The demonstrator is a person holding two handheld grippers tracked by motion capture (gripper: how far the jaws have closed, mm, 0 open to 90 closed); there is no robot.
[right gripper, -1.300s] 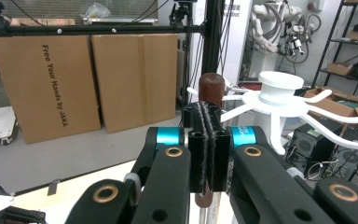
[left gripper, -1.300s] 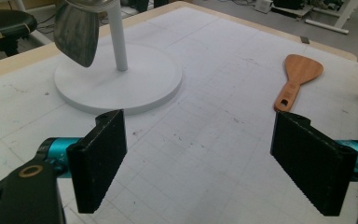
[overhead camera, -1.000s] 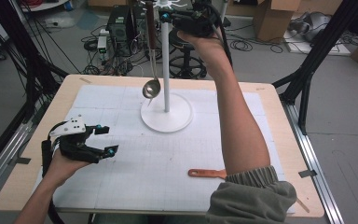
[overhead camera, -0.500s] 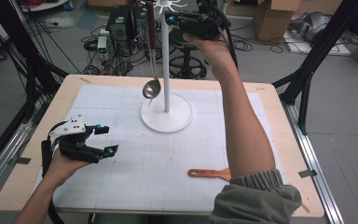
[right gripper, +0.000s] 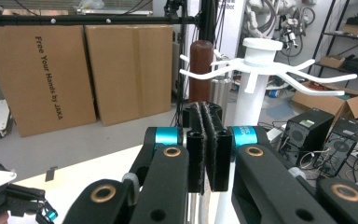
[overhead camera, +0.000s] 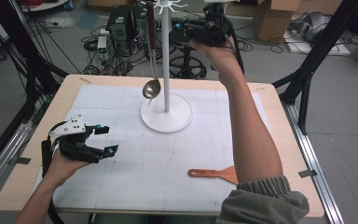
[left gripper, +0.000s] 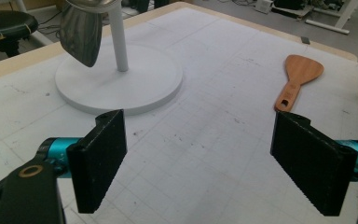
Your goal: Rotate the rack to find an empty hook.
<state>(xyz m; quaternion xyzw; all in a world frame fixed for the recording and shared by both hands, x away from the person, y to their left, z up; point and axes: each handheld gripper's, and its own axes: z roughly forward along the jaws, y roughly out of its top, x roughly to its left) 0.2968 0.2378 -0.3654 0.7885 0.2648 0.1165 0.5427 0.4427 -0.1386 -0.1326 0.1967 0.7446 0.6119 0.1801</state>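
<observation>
at the top centre of the high view, the right gripper (overhead camera: 179, 33) is held up beside the head of a white rack (overhead camera: 166, 70), its jaws pressed together with nothing between them; in the right gripper view the closed pads (right gripper: 208, 144) sit low in the frame, just in front of the rack's pole and its wavy hooks (right gripper: 303, 74). a ladle (overhead camera: 151, 56) hangs from one hook, its brown handle at the top and its steel bowl just above the rack's round base, slightly left of centre. at the lower left, the left gripper (overhead camera: 106, 140) rests low over the white mat (overhead camera: 121, 186), its jaws spread wide and empty. a wooden spatula (overhead camera: 212, 173) lies flat on the mat at the lower centre right, partly hidden by the person's right forearm, and well apart from both grippers.
</observation>
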